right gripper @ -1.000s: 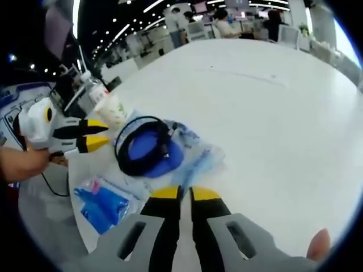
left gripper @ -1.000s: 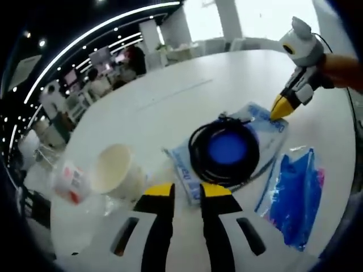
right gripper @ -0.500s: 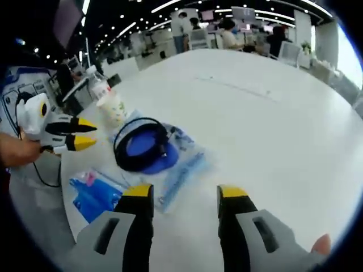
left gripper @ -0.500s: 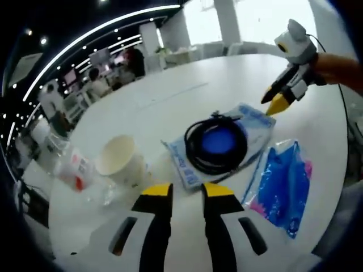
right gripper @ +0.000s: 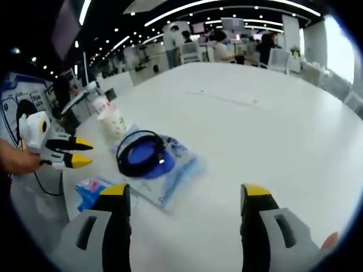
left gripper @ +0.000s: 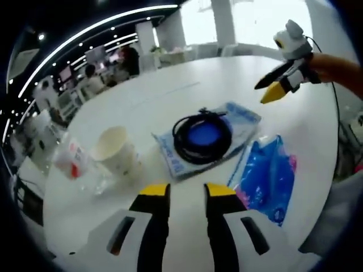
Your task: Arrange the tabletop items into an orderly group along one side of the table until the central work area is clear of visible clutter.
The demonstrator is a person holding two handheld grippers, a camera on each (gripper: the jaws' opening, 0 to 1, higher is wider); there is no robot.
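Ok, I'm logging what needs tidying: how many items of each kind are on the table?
Paper cup: 1
Plastic bottle: 1
Clear bag with coiled black cable: 1
Blue bag: 1
Total: 4

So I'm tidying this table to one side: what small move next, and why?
Probably lower the open right gripper onto the clear bag under the black cable coil and drag it toward the paper cup; it lies farthest toward the middle.

Cable coil (left gripper: 202,136) on clear bag (left gripper: 239,122) — cup (left gripper: 116,156) left, blue pack (left gripper: 265,178) right.
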